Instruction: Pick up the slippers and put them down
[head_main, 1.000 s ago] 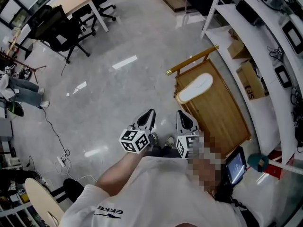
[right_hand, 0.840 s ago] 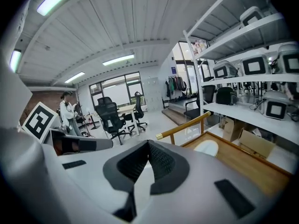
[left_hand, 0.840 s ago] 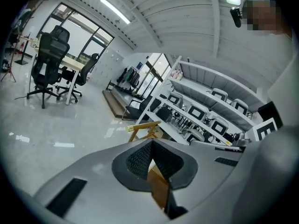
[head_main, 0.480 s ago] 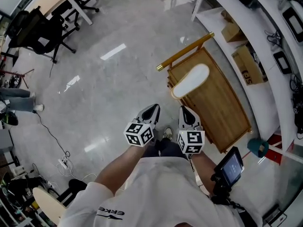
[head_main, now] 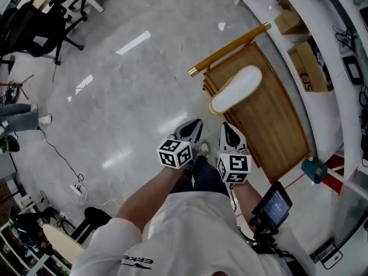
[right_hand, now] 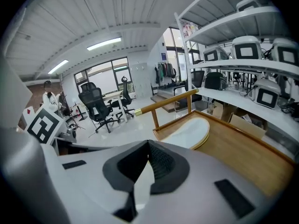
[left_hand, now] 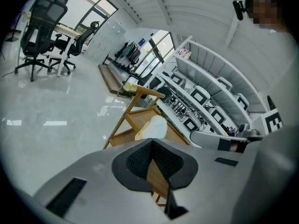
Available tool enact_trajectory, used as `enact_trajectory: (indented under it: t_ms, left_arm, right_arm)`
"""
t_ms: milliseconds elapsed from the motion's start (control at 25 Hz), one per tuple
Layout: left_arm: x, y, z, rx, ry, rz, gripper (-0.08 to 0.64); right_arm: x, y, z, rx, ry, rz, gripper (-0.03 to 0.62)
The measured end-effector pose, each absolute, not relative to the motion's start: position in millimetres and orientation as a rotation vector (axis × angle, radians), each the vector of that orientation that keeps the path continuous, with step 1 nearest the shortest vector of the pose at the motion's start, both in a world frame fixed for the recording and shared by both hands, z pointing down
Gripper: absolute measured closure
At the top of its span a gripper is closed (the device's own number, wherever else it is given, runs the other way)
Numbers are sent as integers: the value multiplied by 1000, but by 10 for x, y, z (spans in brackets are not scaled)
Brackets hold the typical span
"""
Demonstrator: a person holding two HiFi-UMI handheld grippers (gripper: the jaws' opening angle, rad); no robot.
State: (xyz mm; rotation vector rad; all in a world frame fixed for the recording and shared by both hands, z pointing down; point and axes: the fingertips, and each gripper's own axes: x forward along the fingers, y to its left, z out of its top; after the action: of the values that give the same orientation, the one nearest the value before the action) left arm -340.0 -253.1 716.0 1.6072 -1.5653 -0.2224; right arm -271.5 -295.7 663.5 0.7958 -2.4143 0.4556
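Observation:
One white slipper (head_main: 236, 89) lies sole up on a low wooden cart (head_main: 276, 131), at the end by the cart's gold handle bar (head_main: 230, 46). My left gripper (head_main: 195, 123) hangs over the floor just left of the cart, its jaws shut and empty. My right gripper (head_main: 225, 127) is beside it at the cart's near corner, also shut with nothing in it. The slipper (left_hand: 152, 126) shows ahead of the closed pads in the left gripper view. In the right gripper view the slipper (right_hand: 189, 132) lies just past the closed pads. No second slipper is in sight.
White shelving (head_main: 322, 50) with cardboard boxes (head_main: 305, 68) runs along the cart's right side. Black office chairs (head_main: 34, 25) and a desk stand at the far left. Cables and a power strip (head_main: 75, 191) lie on the floor. A small screen (head_main: 276, 206) hangs at my right hip.
Both grippers have sunk and moved forward toward the cart and the slipper. Both stay shut. The slipper has not moved on the cart.

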Motion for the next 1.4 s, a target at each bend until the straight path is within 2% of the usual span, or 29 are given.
enact_trajectory:
  t_ms: [280,440,760,1280,1320,1400]
  left_arm:
    - [-3265,-2681,7545,1616,-1463,-259,546]
    - [-3164,-2792,7693,1619,-1388,-304,439]
    - [-2988,-3078,7853,1628,-1279,-397,317]
    - [-3140,-3476,7980,1552,-1275,-538,318]
    - [-3145,-3484,7977,1551,-1278,-541,329]
    - [-3151,-3478,7978,1547,-1292,-536,415]
  right_arm:
    - [-2652,-3009,6936,800,-2363,482,588]
    - [-2588,-3036,7033,806,-2342,488,588]
    - [-2406,-3043,7179,821,-2292,496,588]
    - [-2195,-3055,7295,828,-2250,500,588]
    - [-2186,-3051,7299,827,-2249,500,588]
    - [-2169,-3038,7299,825,-2247,501,588]
